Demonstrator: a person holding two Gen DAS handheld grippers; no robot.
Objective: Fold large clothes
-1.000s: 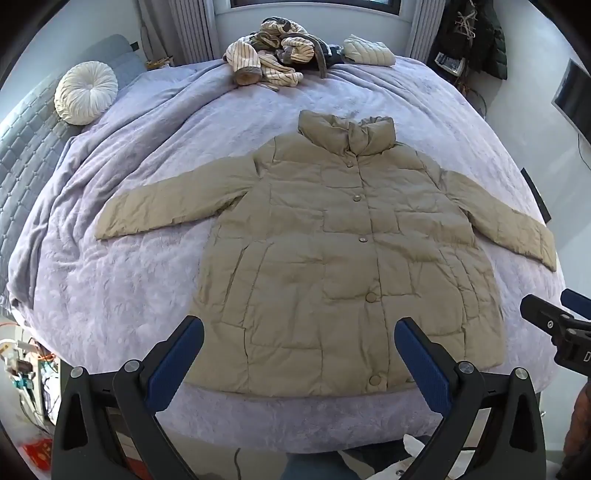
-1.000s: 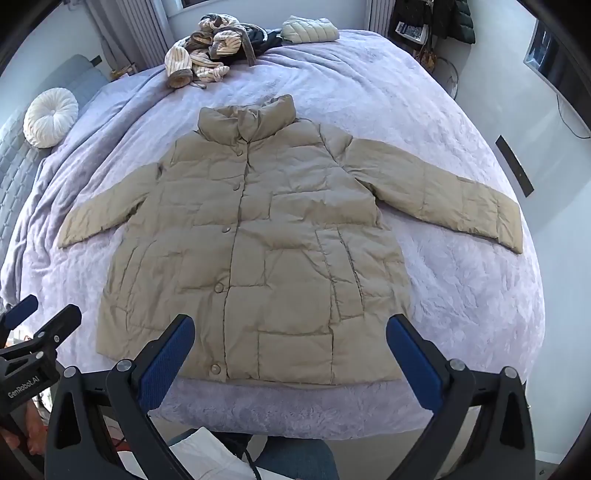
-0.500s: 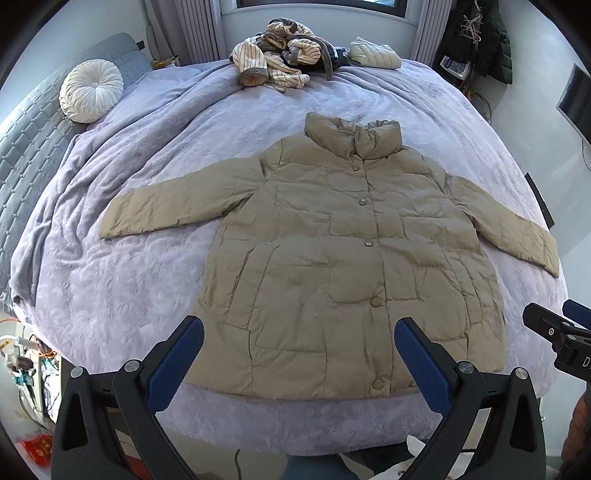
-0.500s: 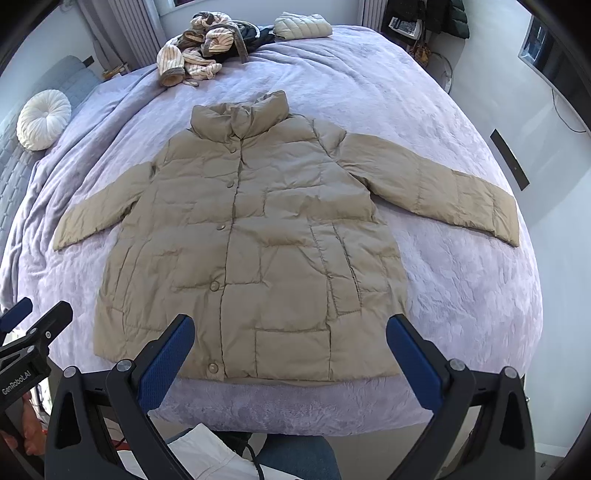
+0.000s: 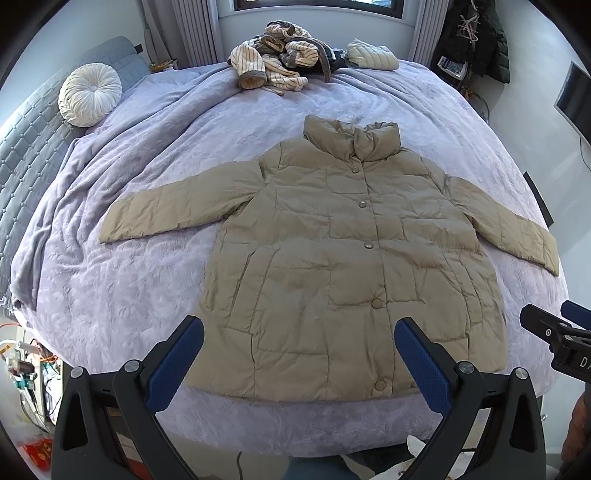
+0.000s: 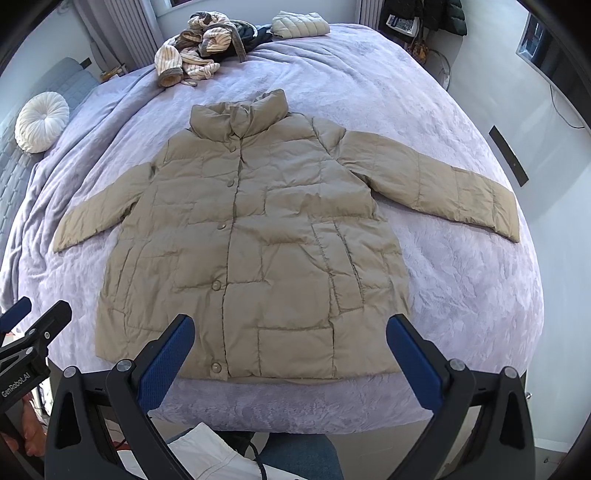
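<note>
A tan puffer jacket lies flat and buttoned on the lilac bed, collar far, hem near, both sleeves spread out to the sides; it also shows in the right wrist view. My left gripper is open and empty, held above the hem near the bed's front edge. My right gripper is open and empty, also above the hem. The right gripper shows at the right edge of the left wrist view, and the left gripper at the left edge of the right wrist view.
A heap of striped clothes and a folded pale jacket lie at the bed's far end. A round white cushion sits far left by the grey headboard. Dark coats hang at the far right.
Both grippers have tilted and shifted slightly, so the jacket sits a little lower in both views. The jacket itself has not moved, and both grippers stay open.
</note>
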